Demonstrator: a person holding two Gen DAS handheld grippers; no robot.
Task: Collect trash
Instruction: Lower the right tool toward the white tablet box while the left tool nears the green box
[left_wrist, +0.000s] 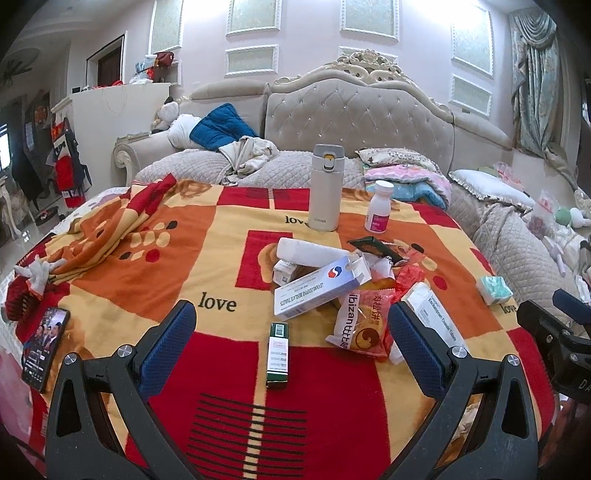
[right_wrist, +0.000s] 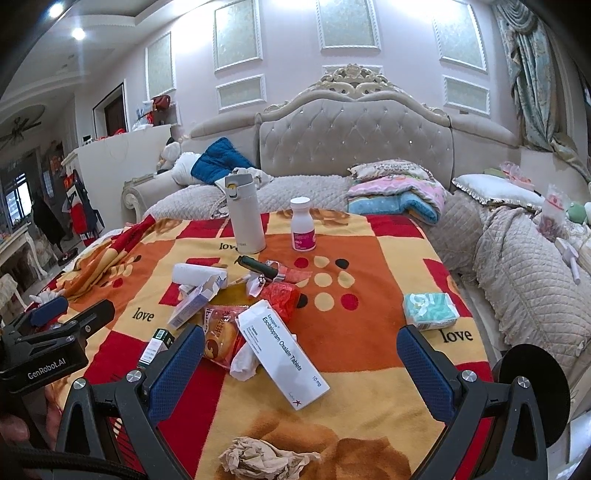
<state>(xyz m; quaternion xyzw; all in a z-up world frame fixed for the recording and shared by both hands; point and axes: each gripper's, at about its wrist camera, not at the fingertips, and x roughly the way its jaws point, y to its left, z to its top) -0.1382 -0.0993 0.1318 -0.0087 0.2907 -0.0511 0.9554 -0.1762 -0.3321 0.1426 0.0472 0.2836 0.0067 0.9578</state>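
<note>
Trash lies heaped on a red, orange and yellow blanket (left_wrist: 221, 229). The heap holds a blue-and-white tablet box (left_wrist: 314, 288), a white roll (left_wrist: 310, 251), a pastry wrapper (left_wrist: 364, 321), red foil (right_wrist: 282, 297) and a white Escitalopram box (right_wrist: 282, 350). A green-and-white carton (left_wrist: 277, 354) lies alone in front of my left gripper (left_wrist: 291, 325), which is open with nothing in it. My right gripper (right_wrist: 301, 347) is open too, low over the white box. A crumpled brown tissue (right_wrist: 264, 458) lies near the bottom edge.
A white flask (left_wrist: 325, 188) and a pill bottle (left_wrist: 378, 206) stand behind the heap. A tissue pack (right_wrist: 430, 310) sits at the right, a phone (left_wrist: 46, 347) at the left. A quilted sofa (right_wrist: 517, 251) with pillows and folded blankets rings the far side.
</note>
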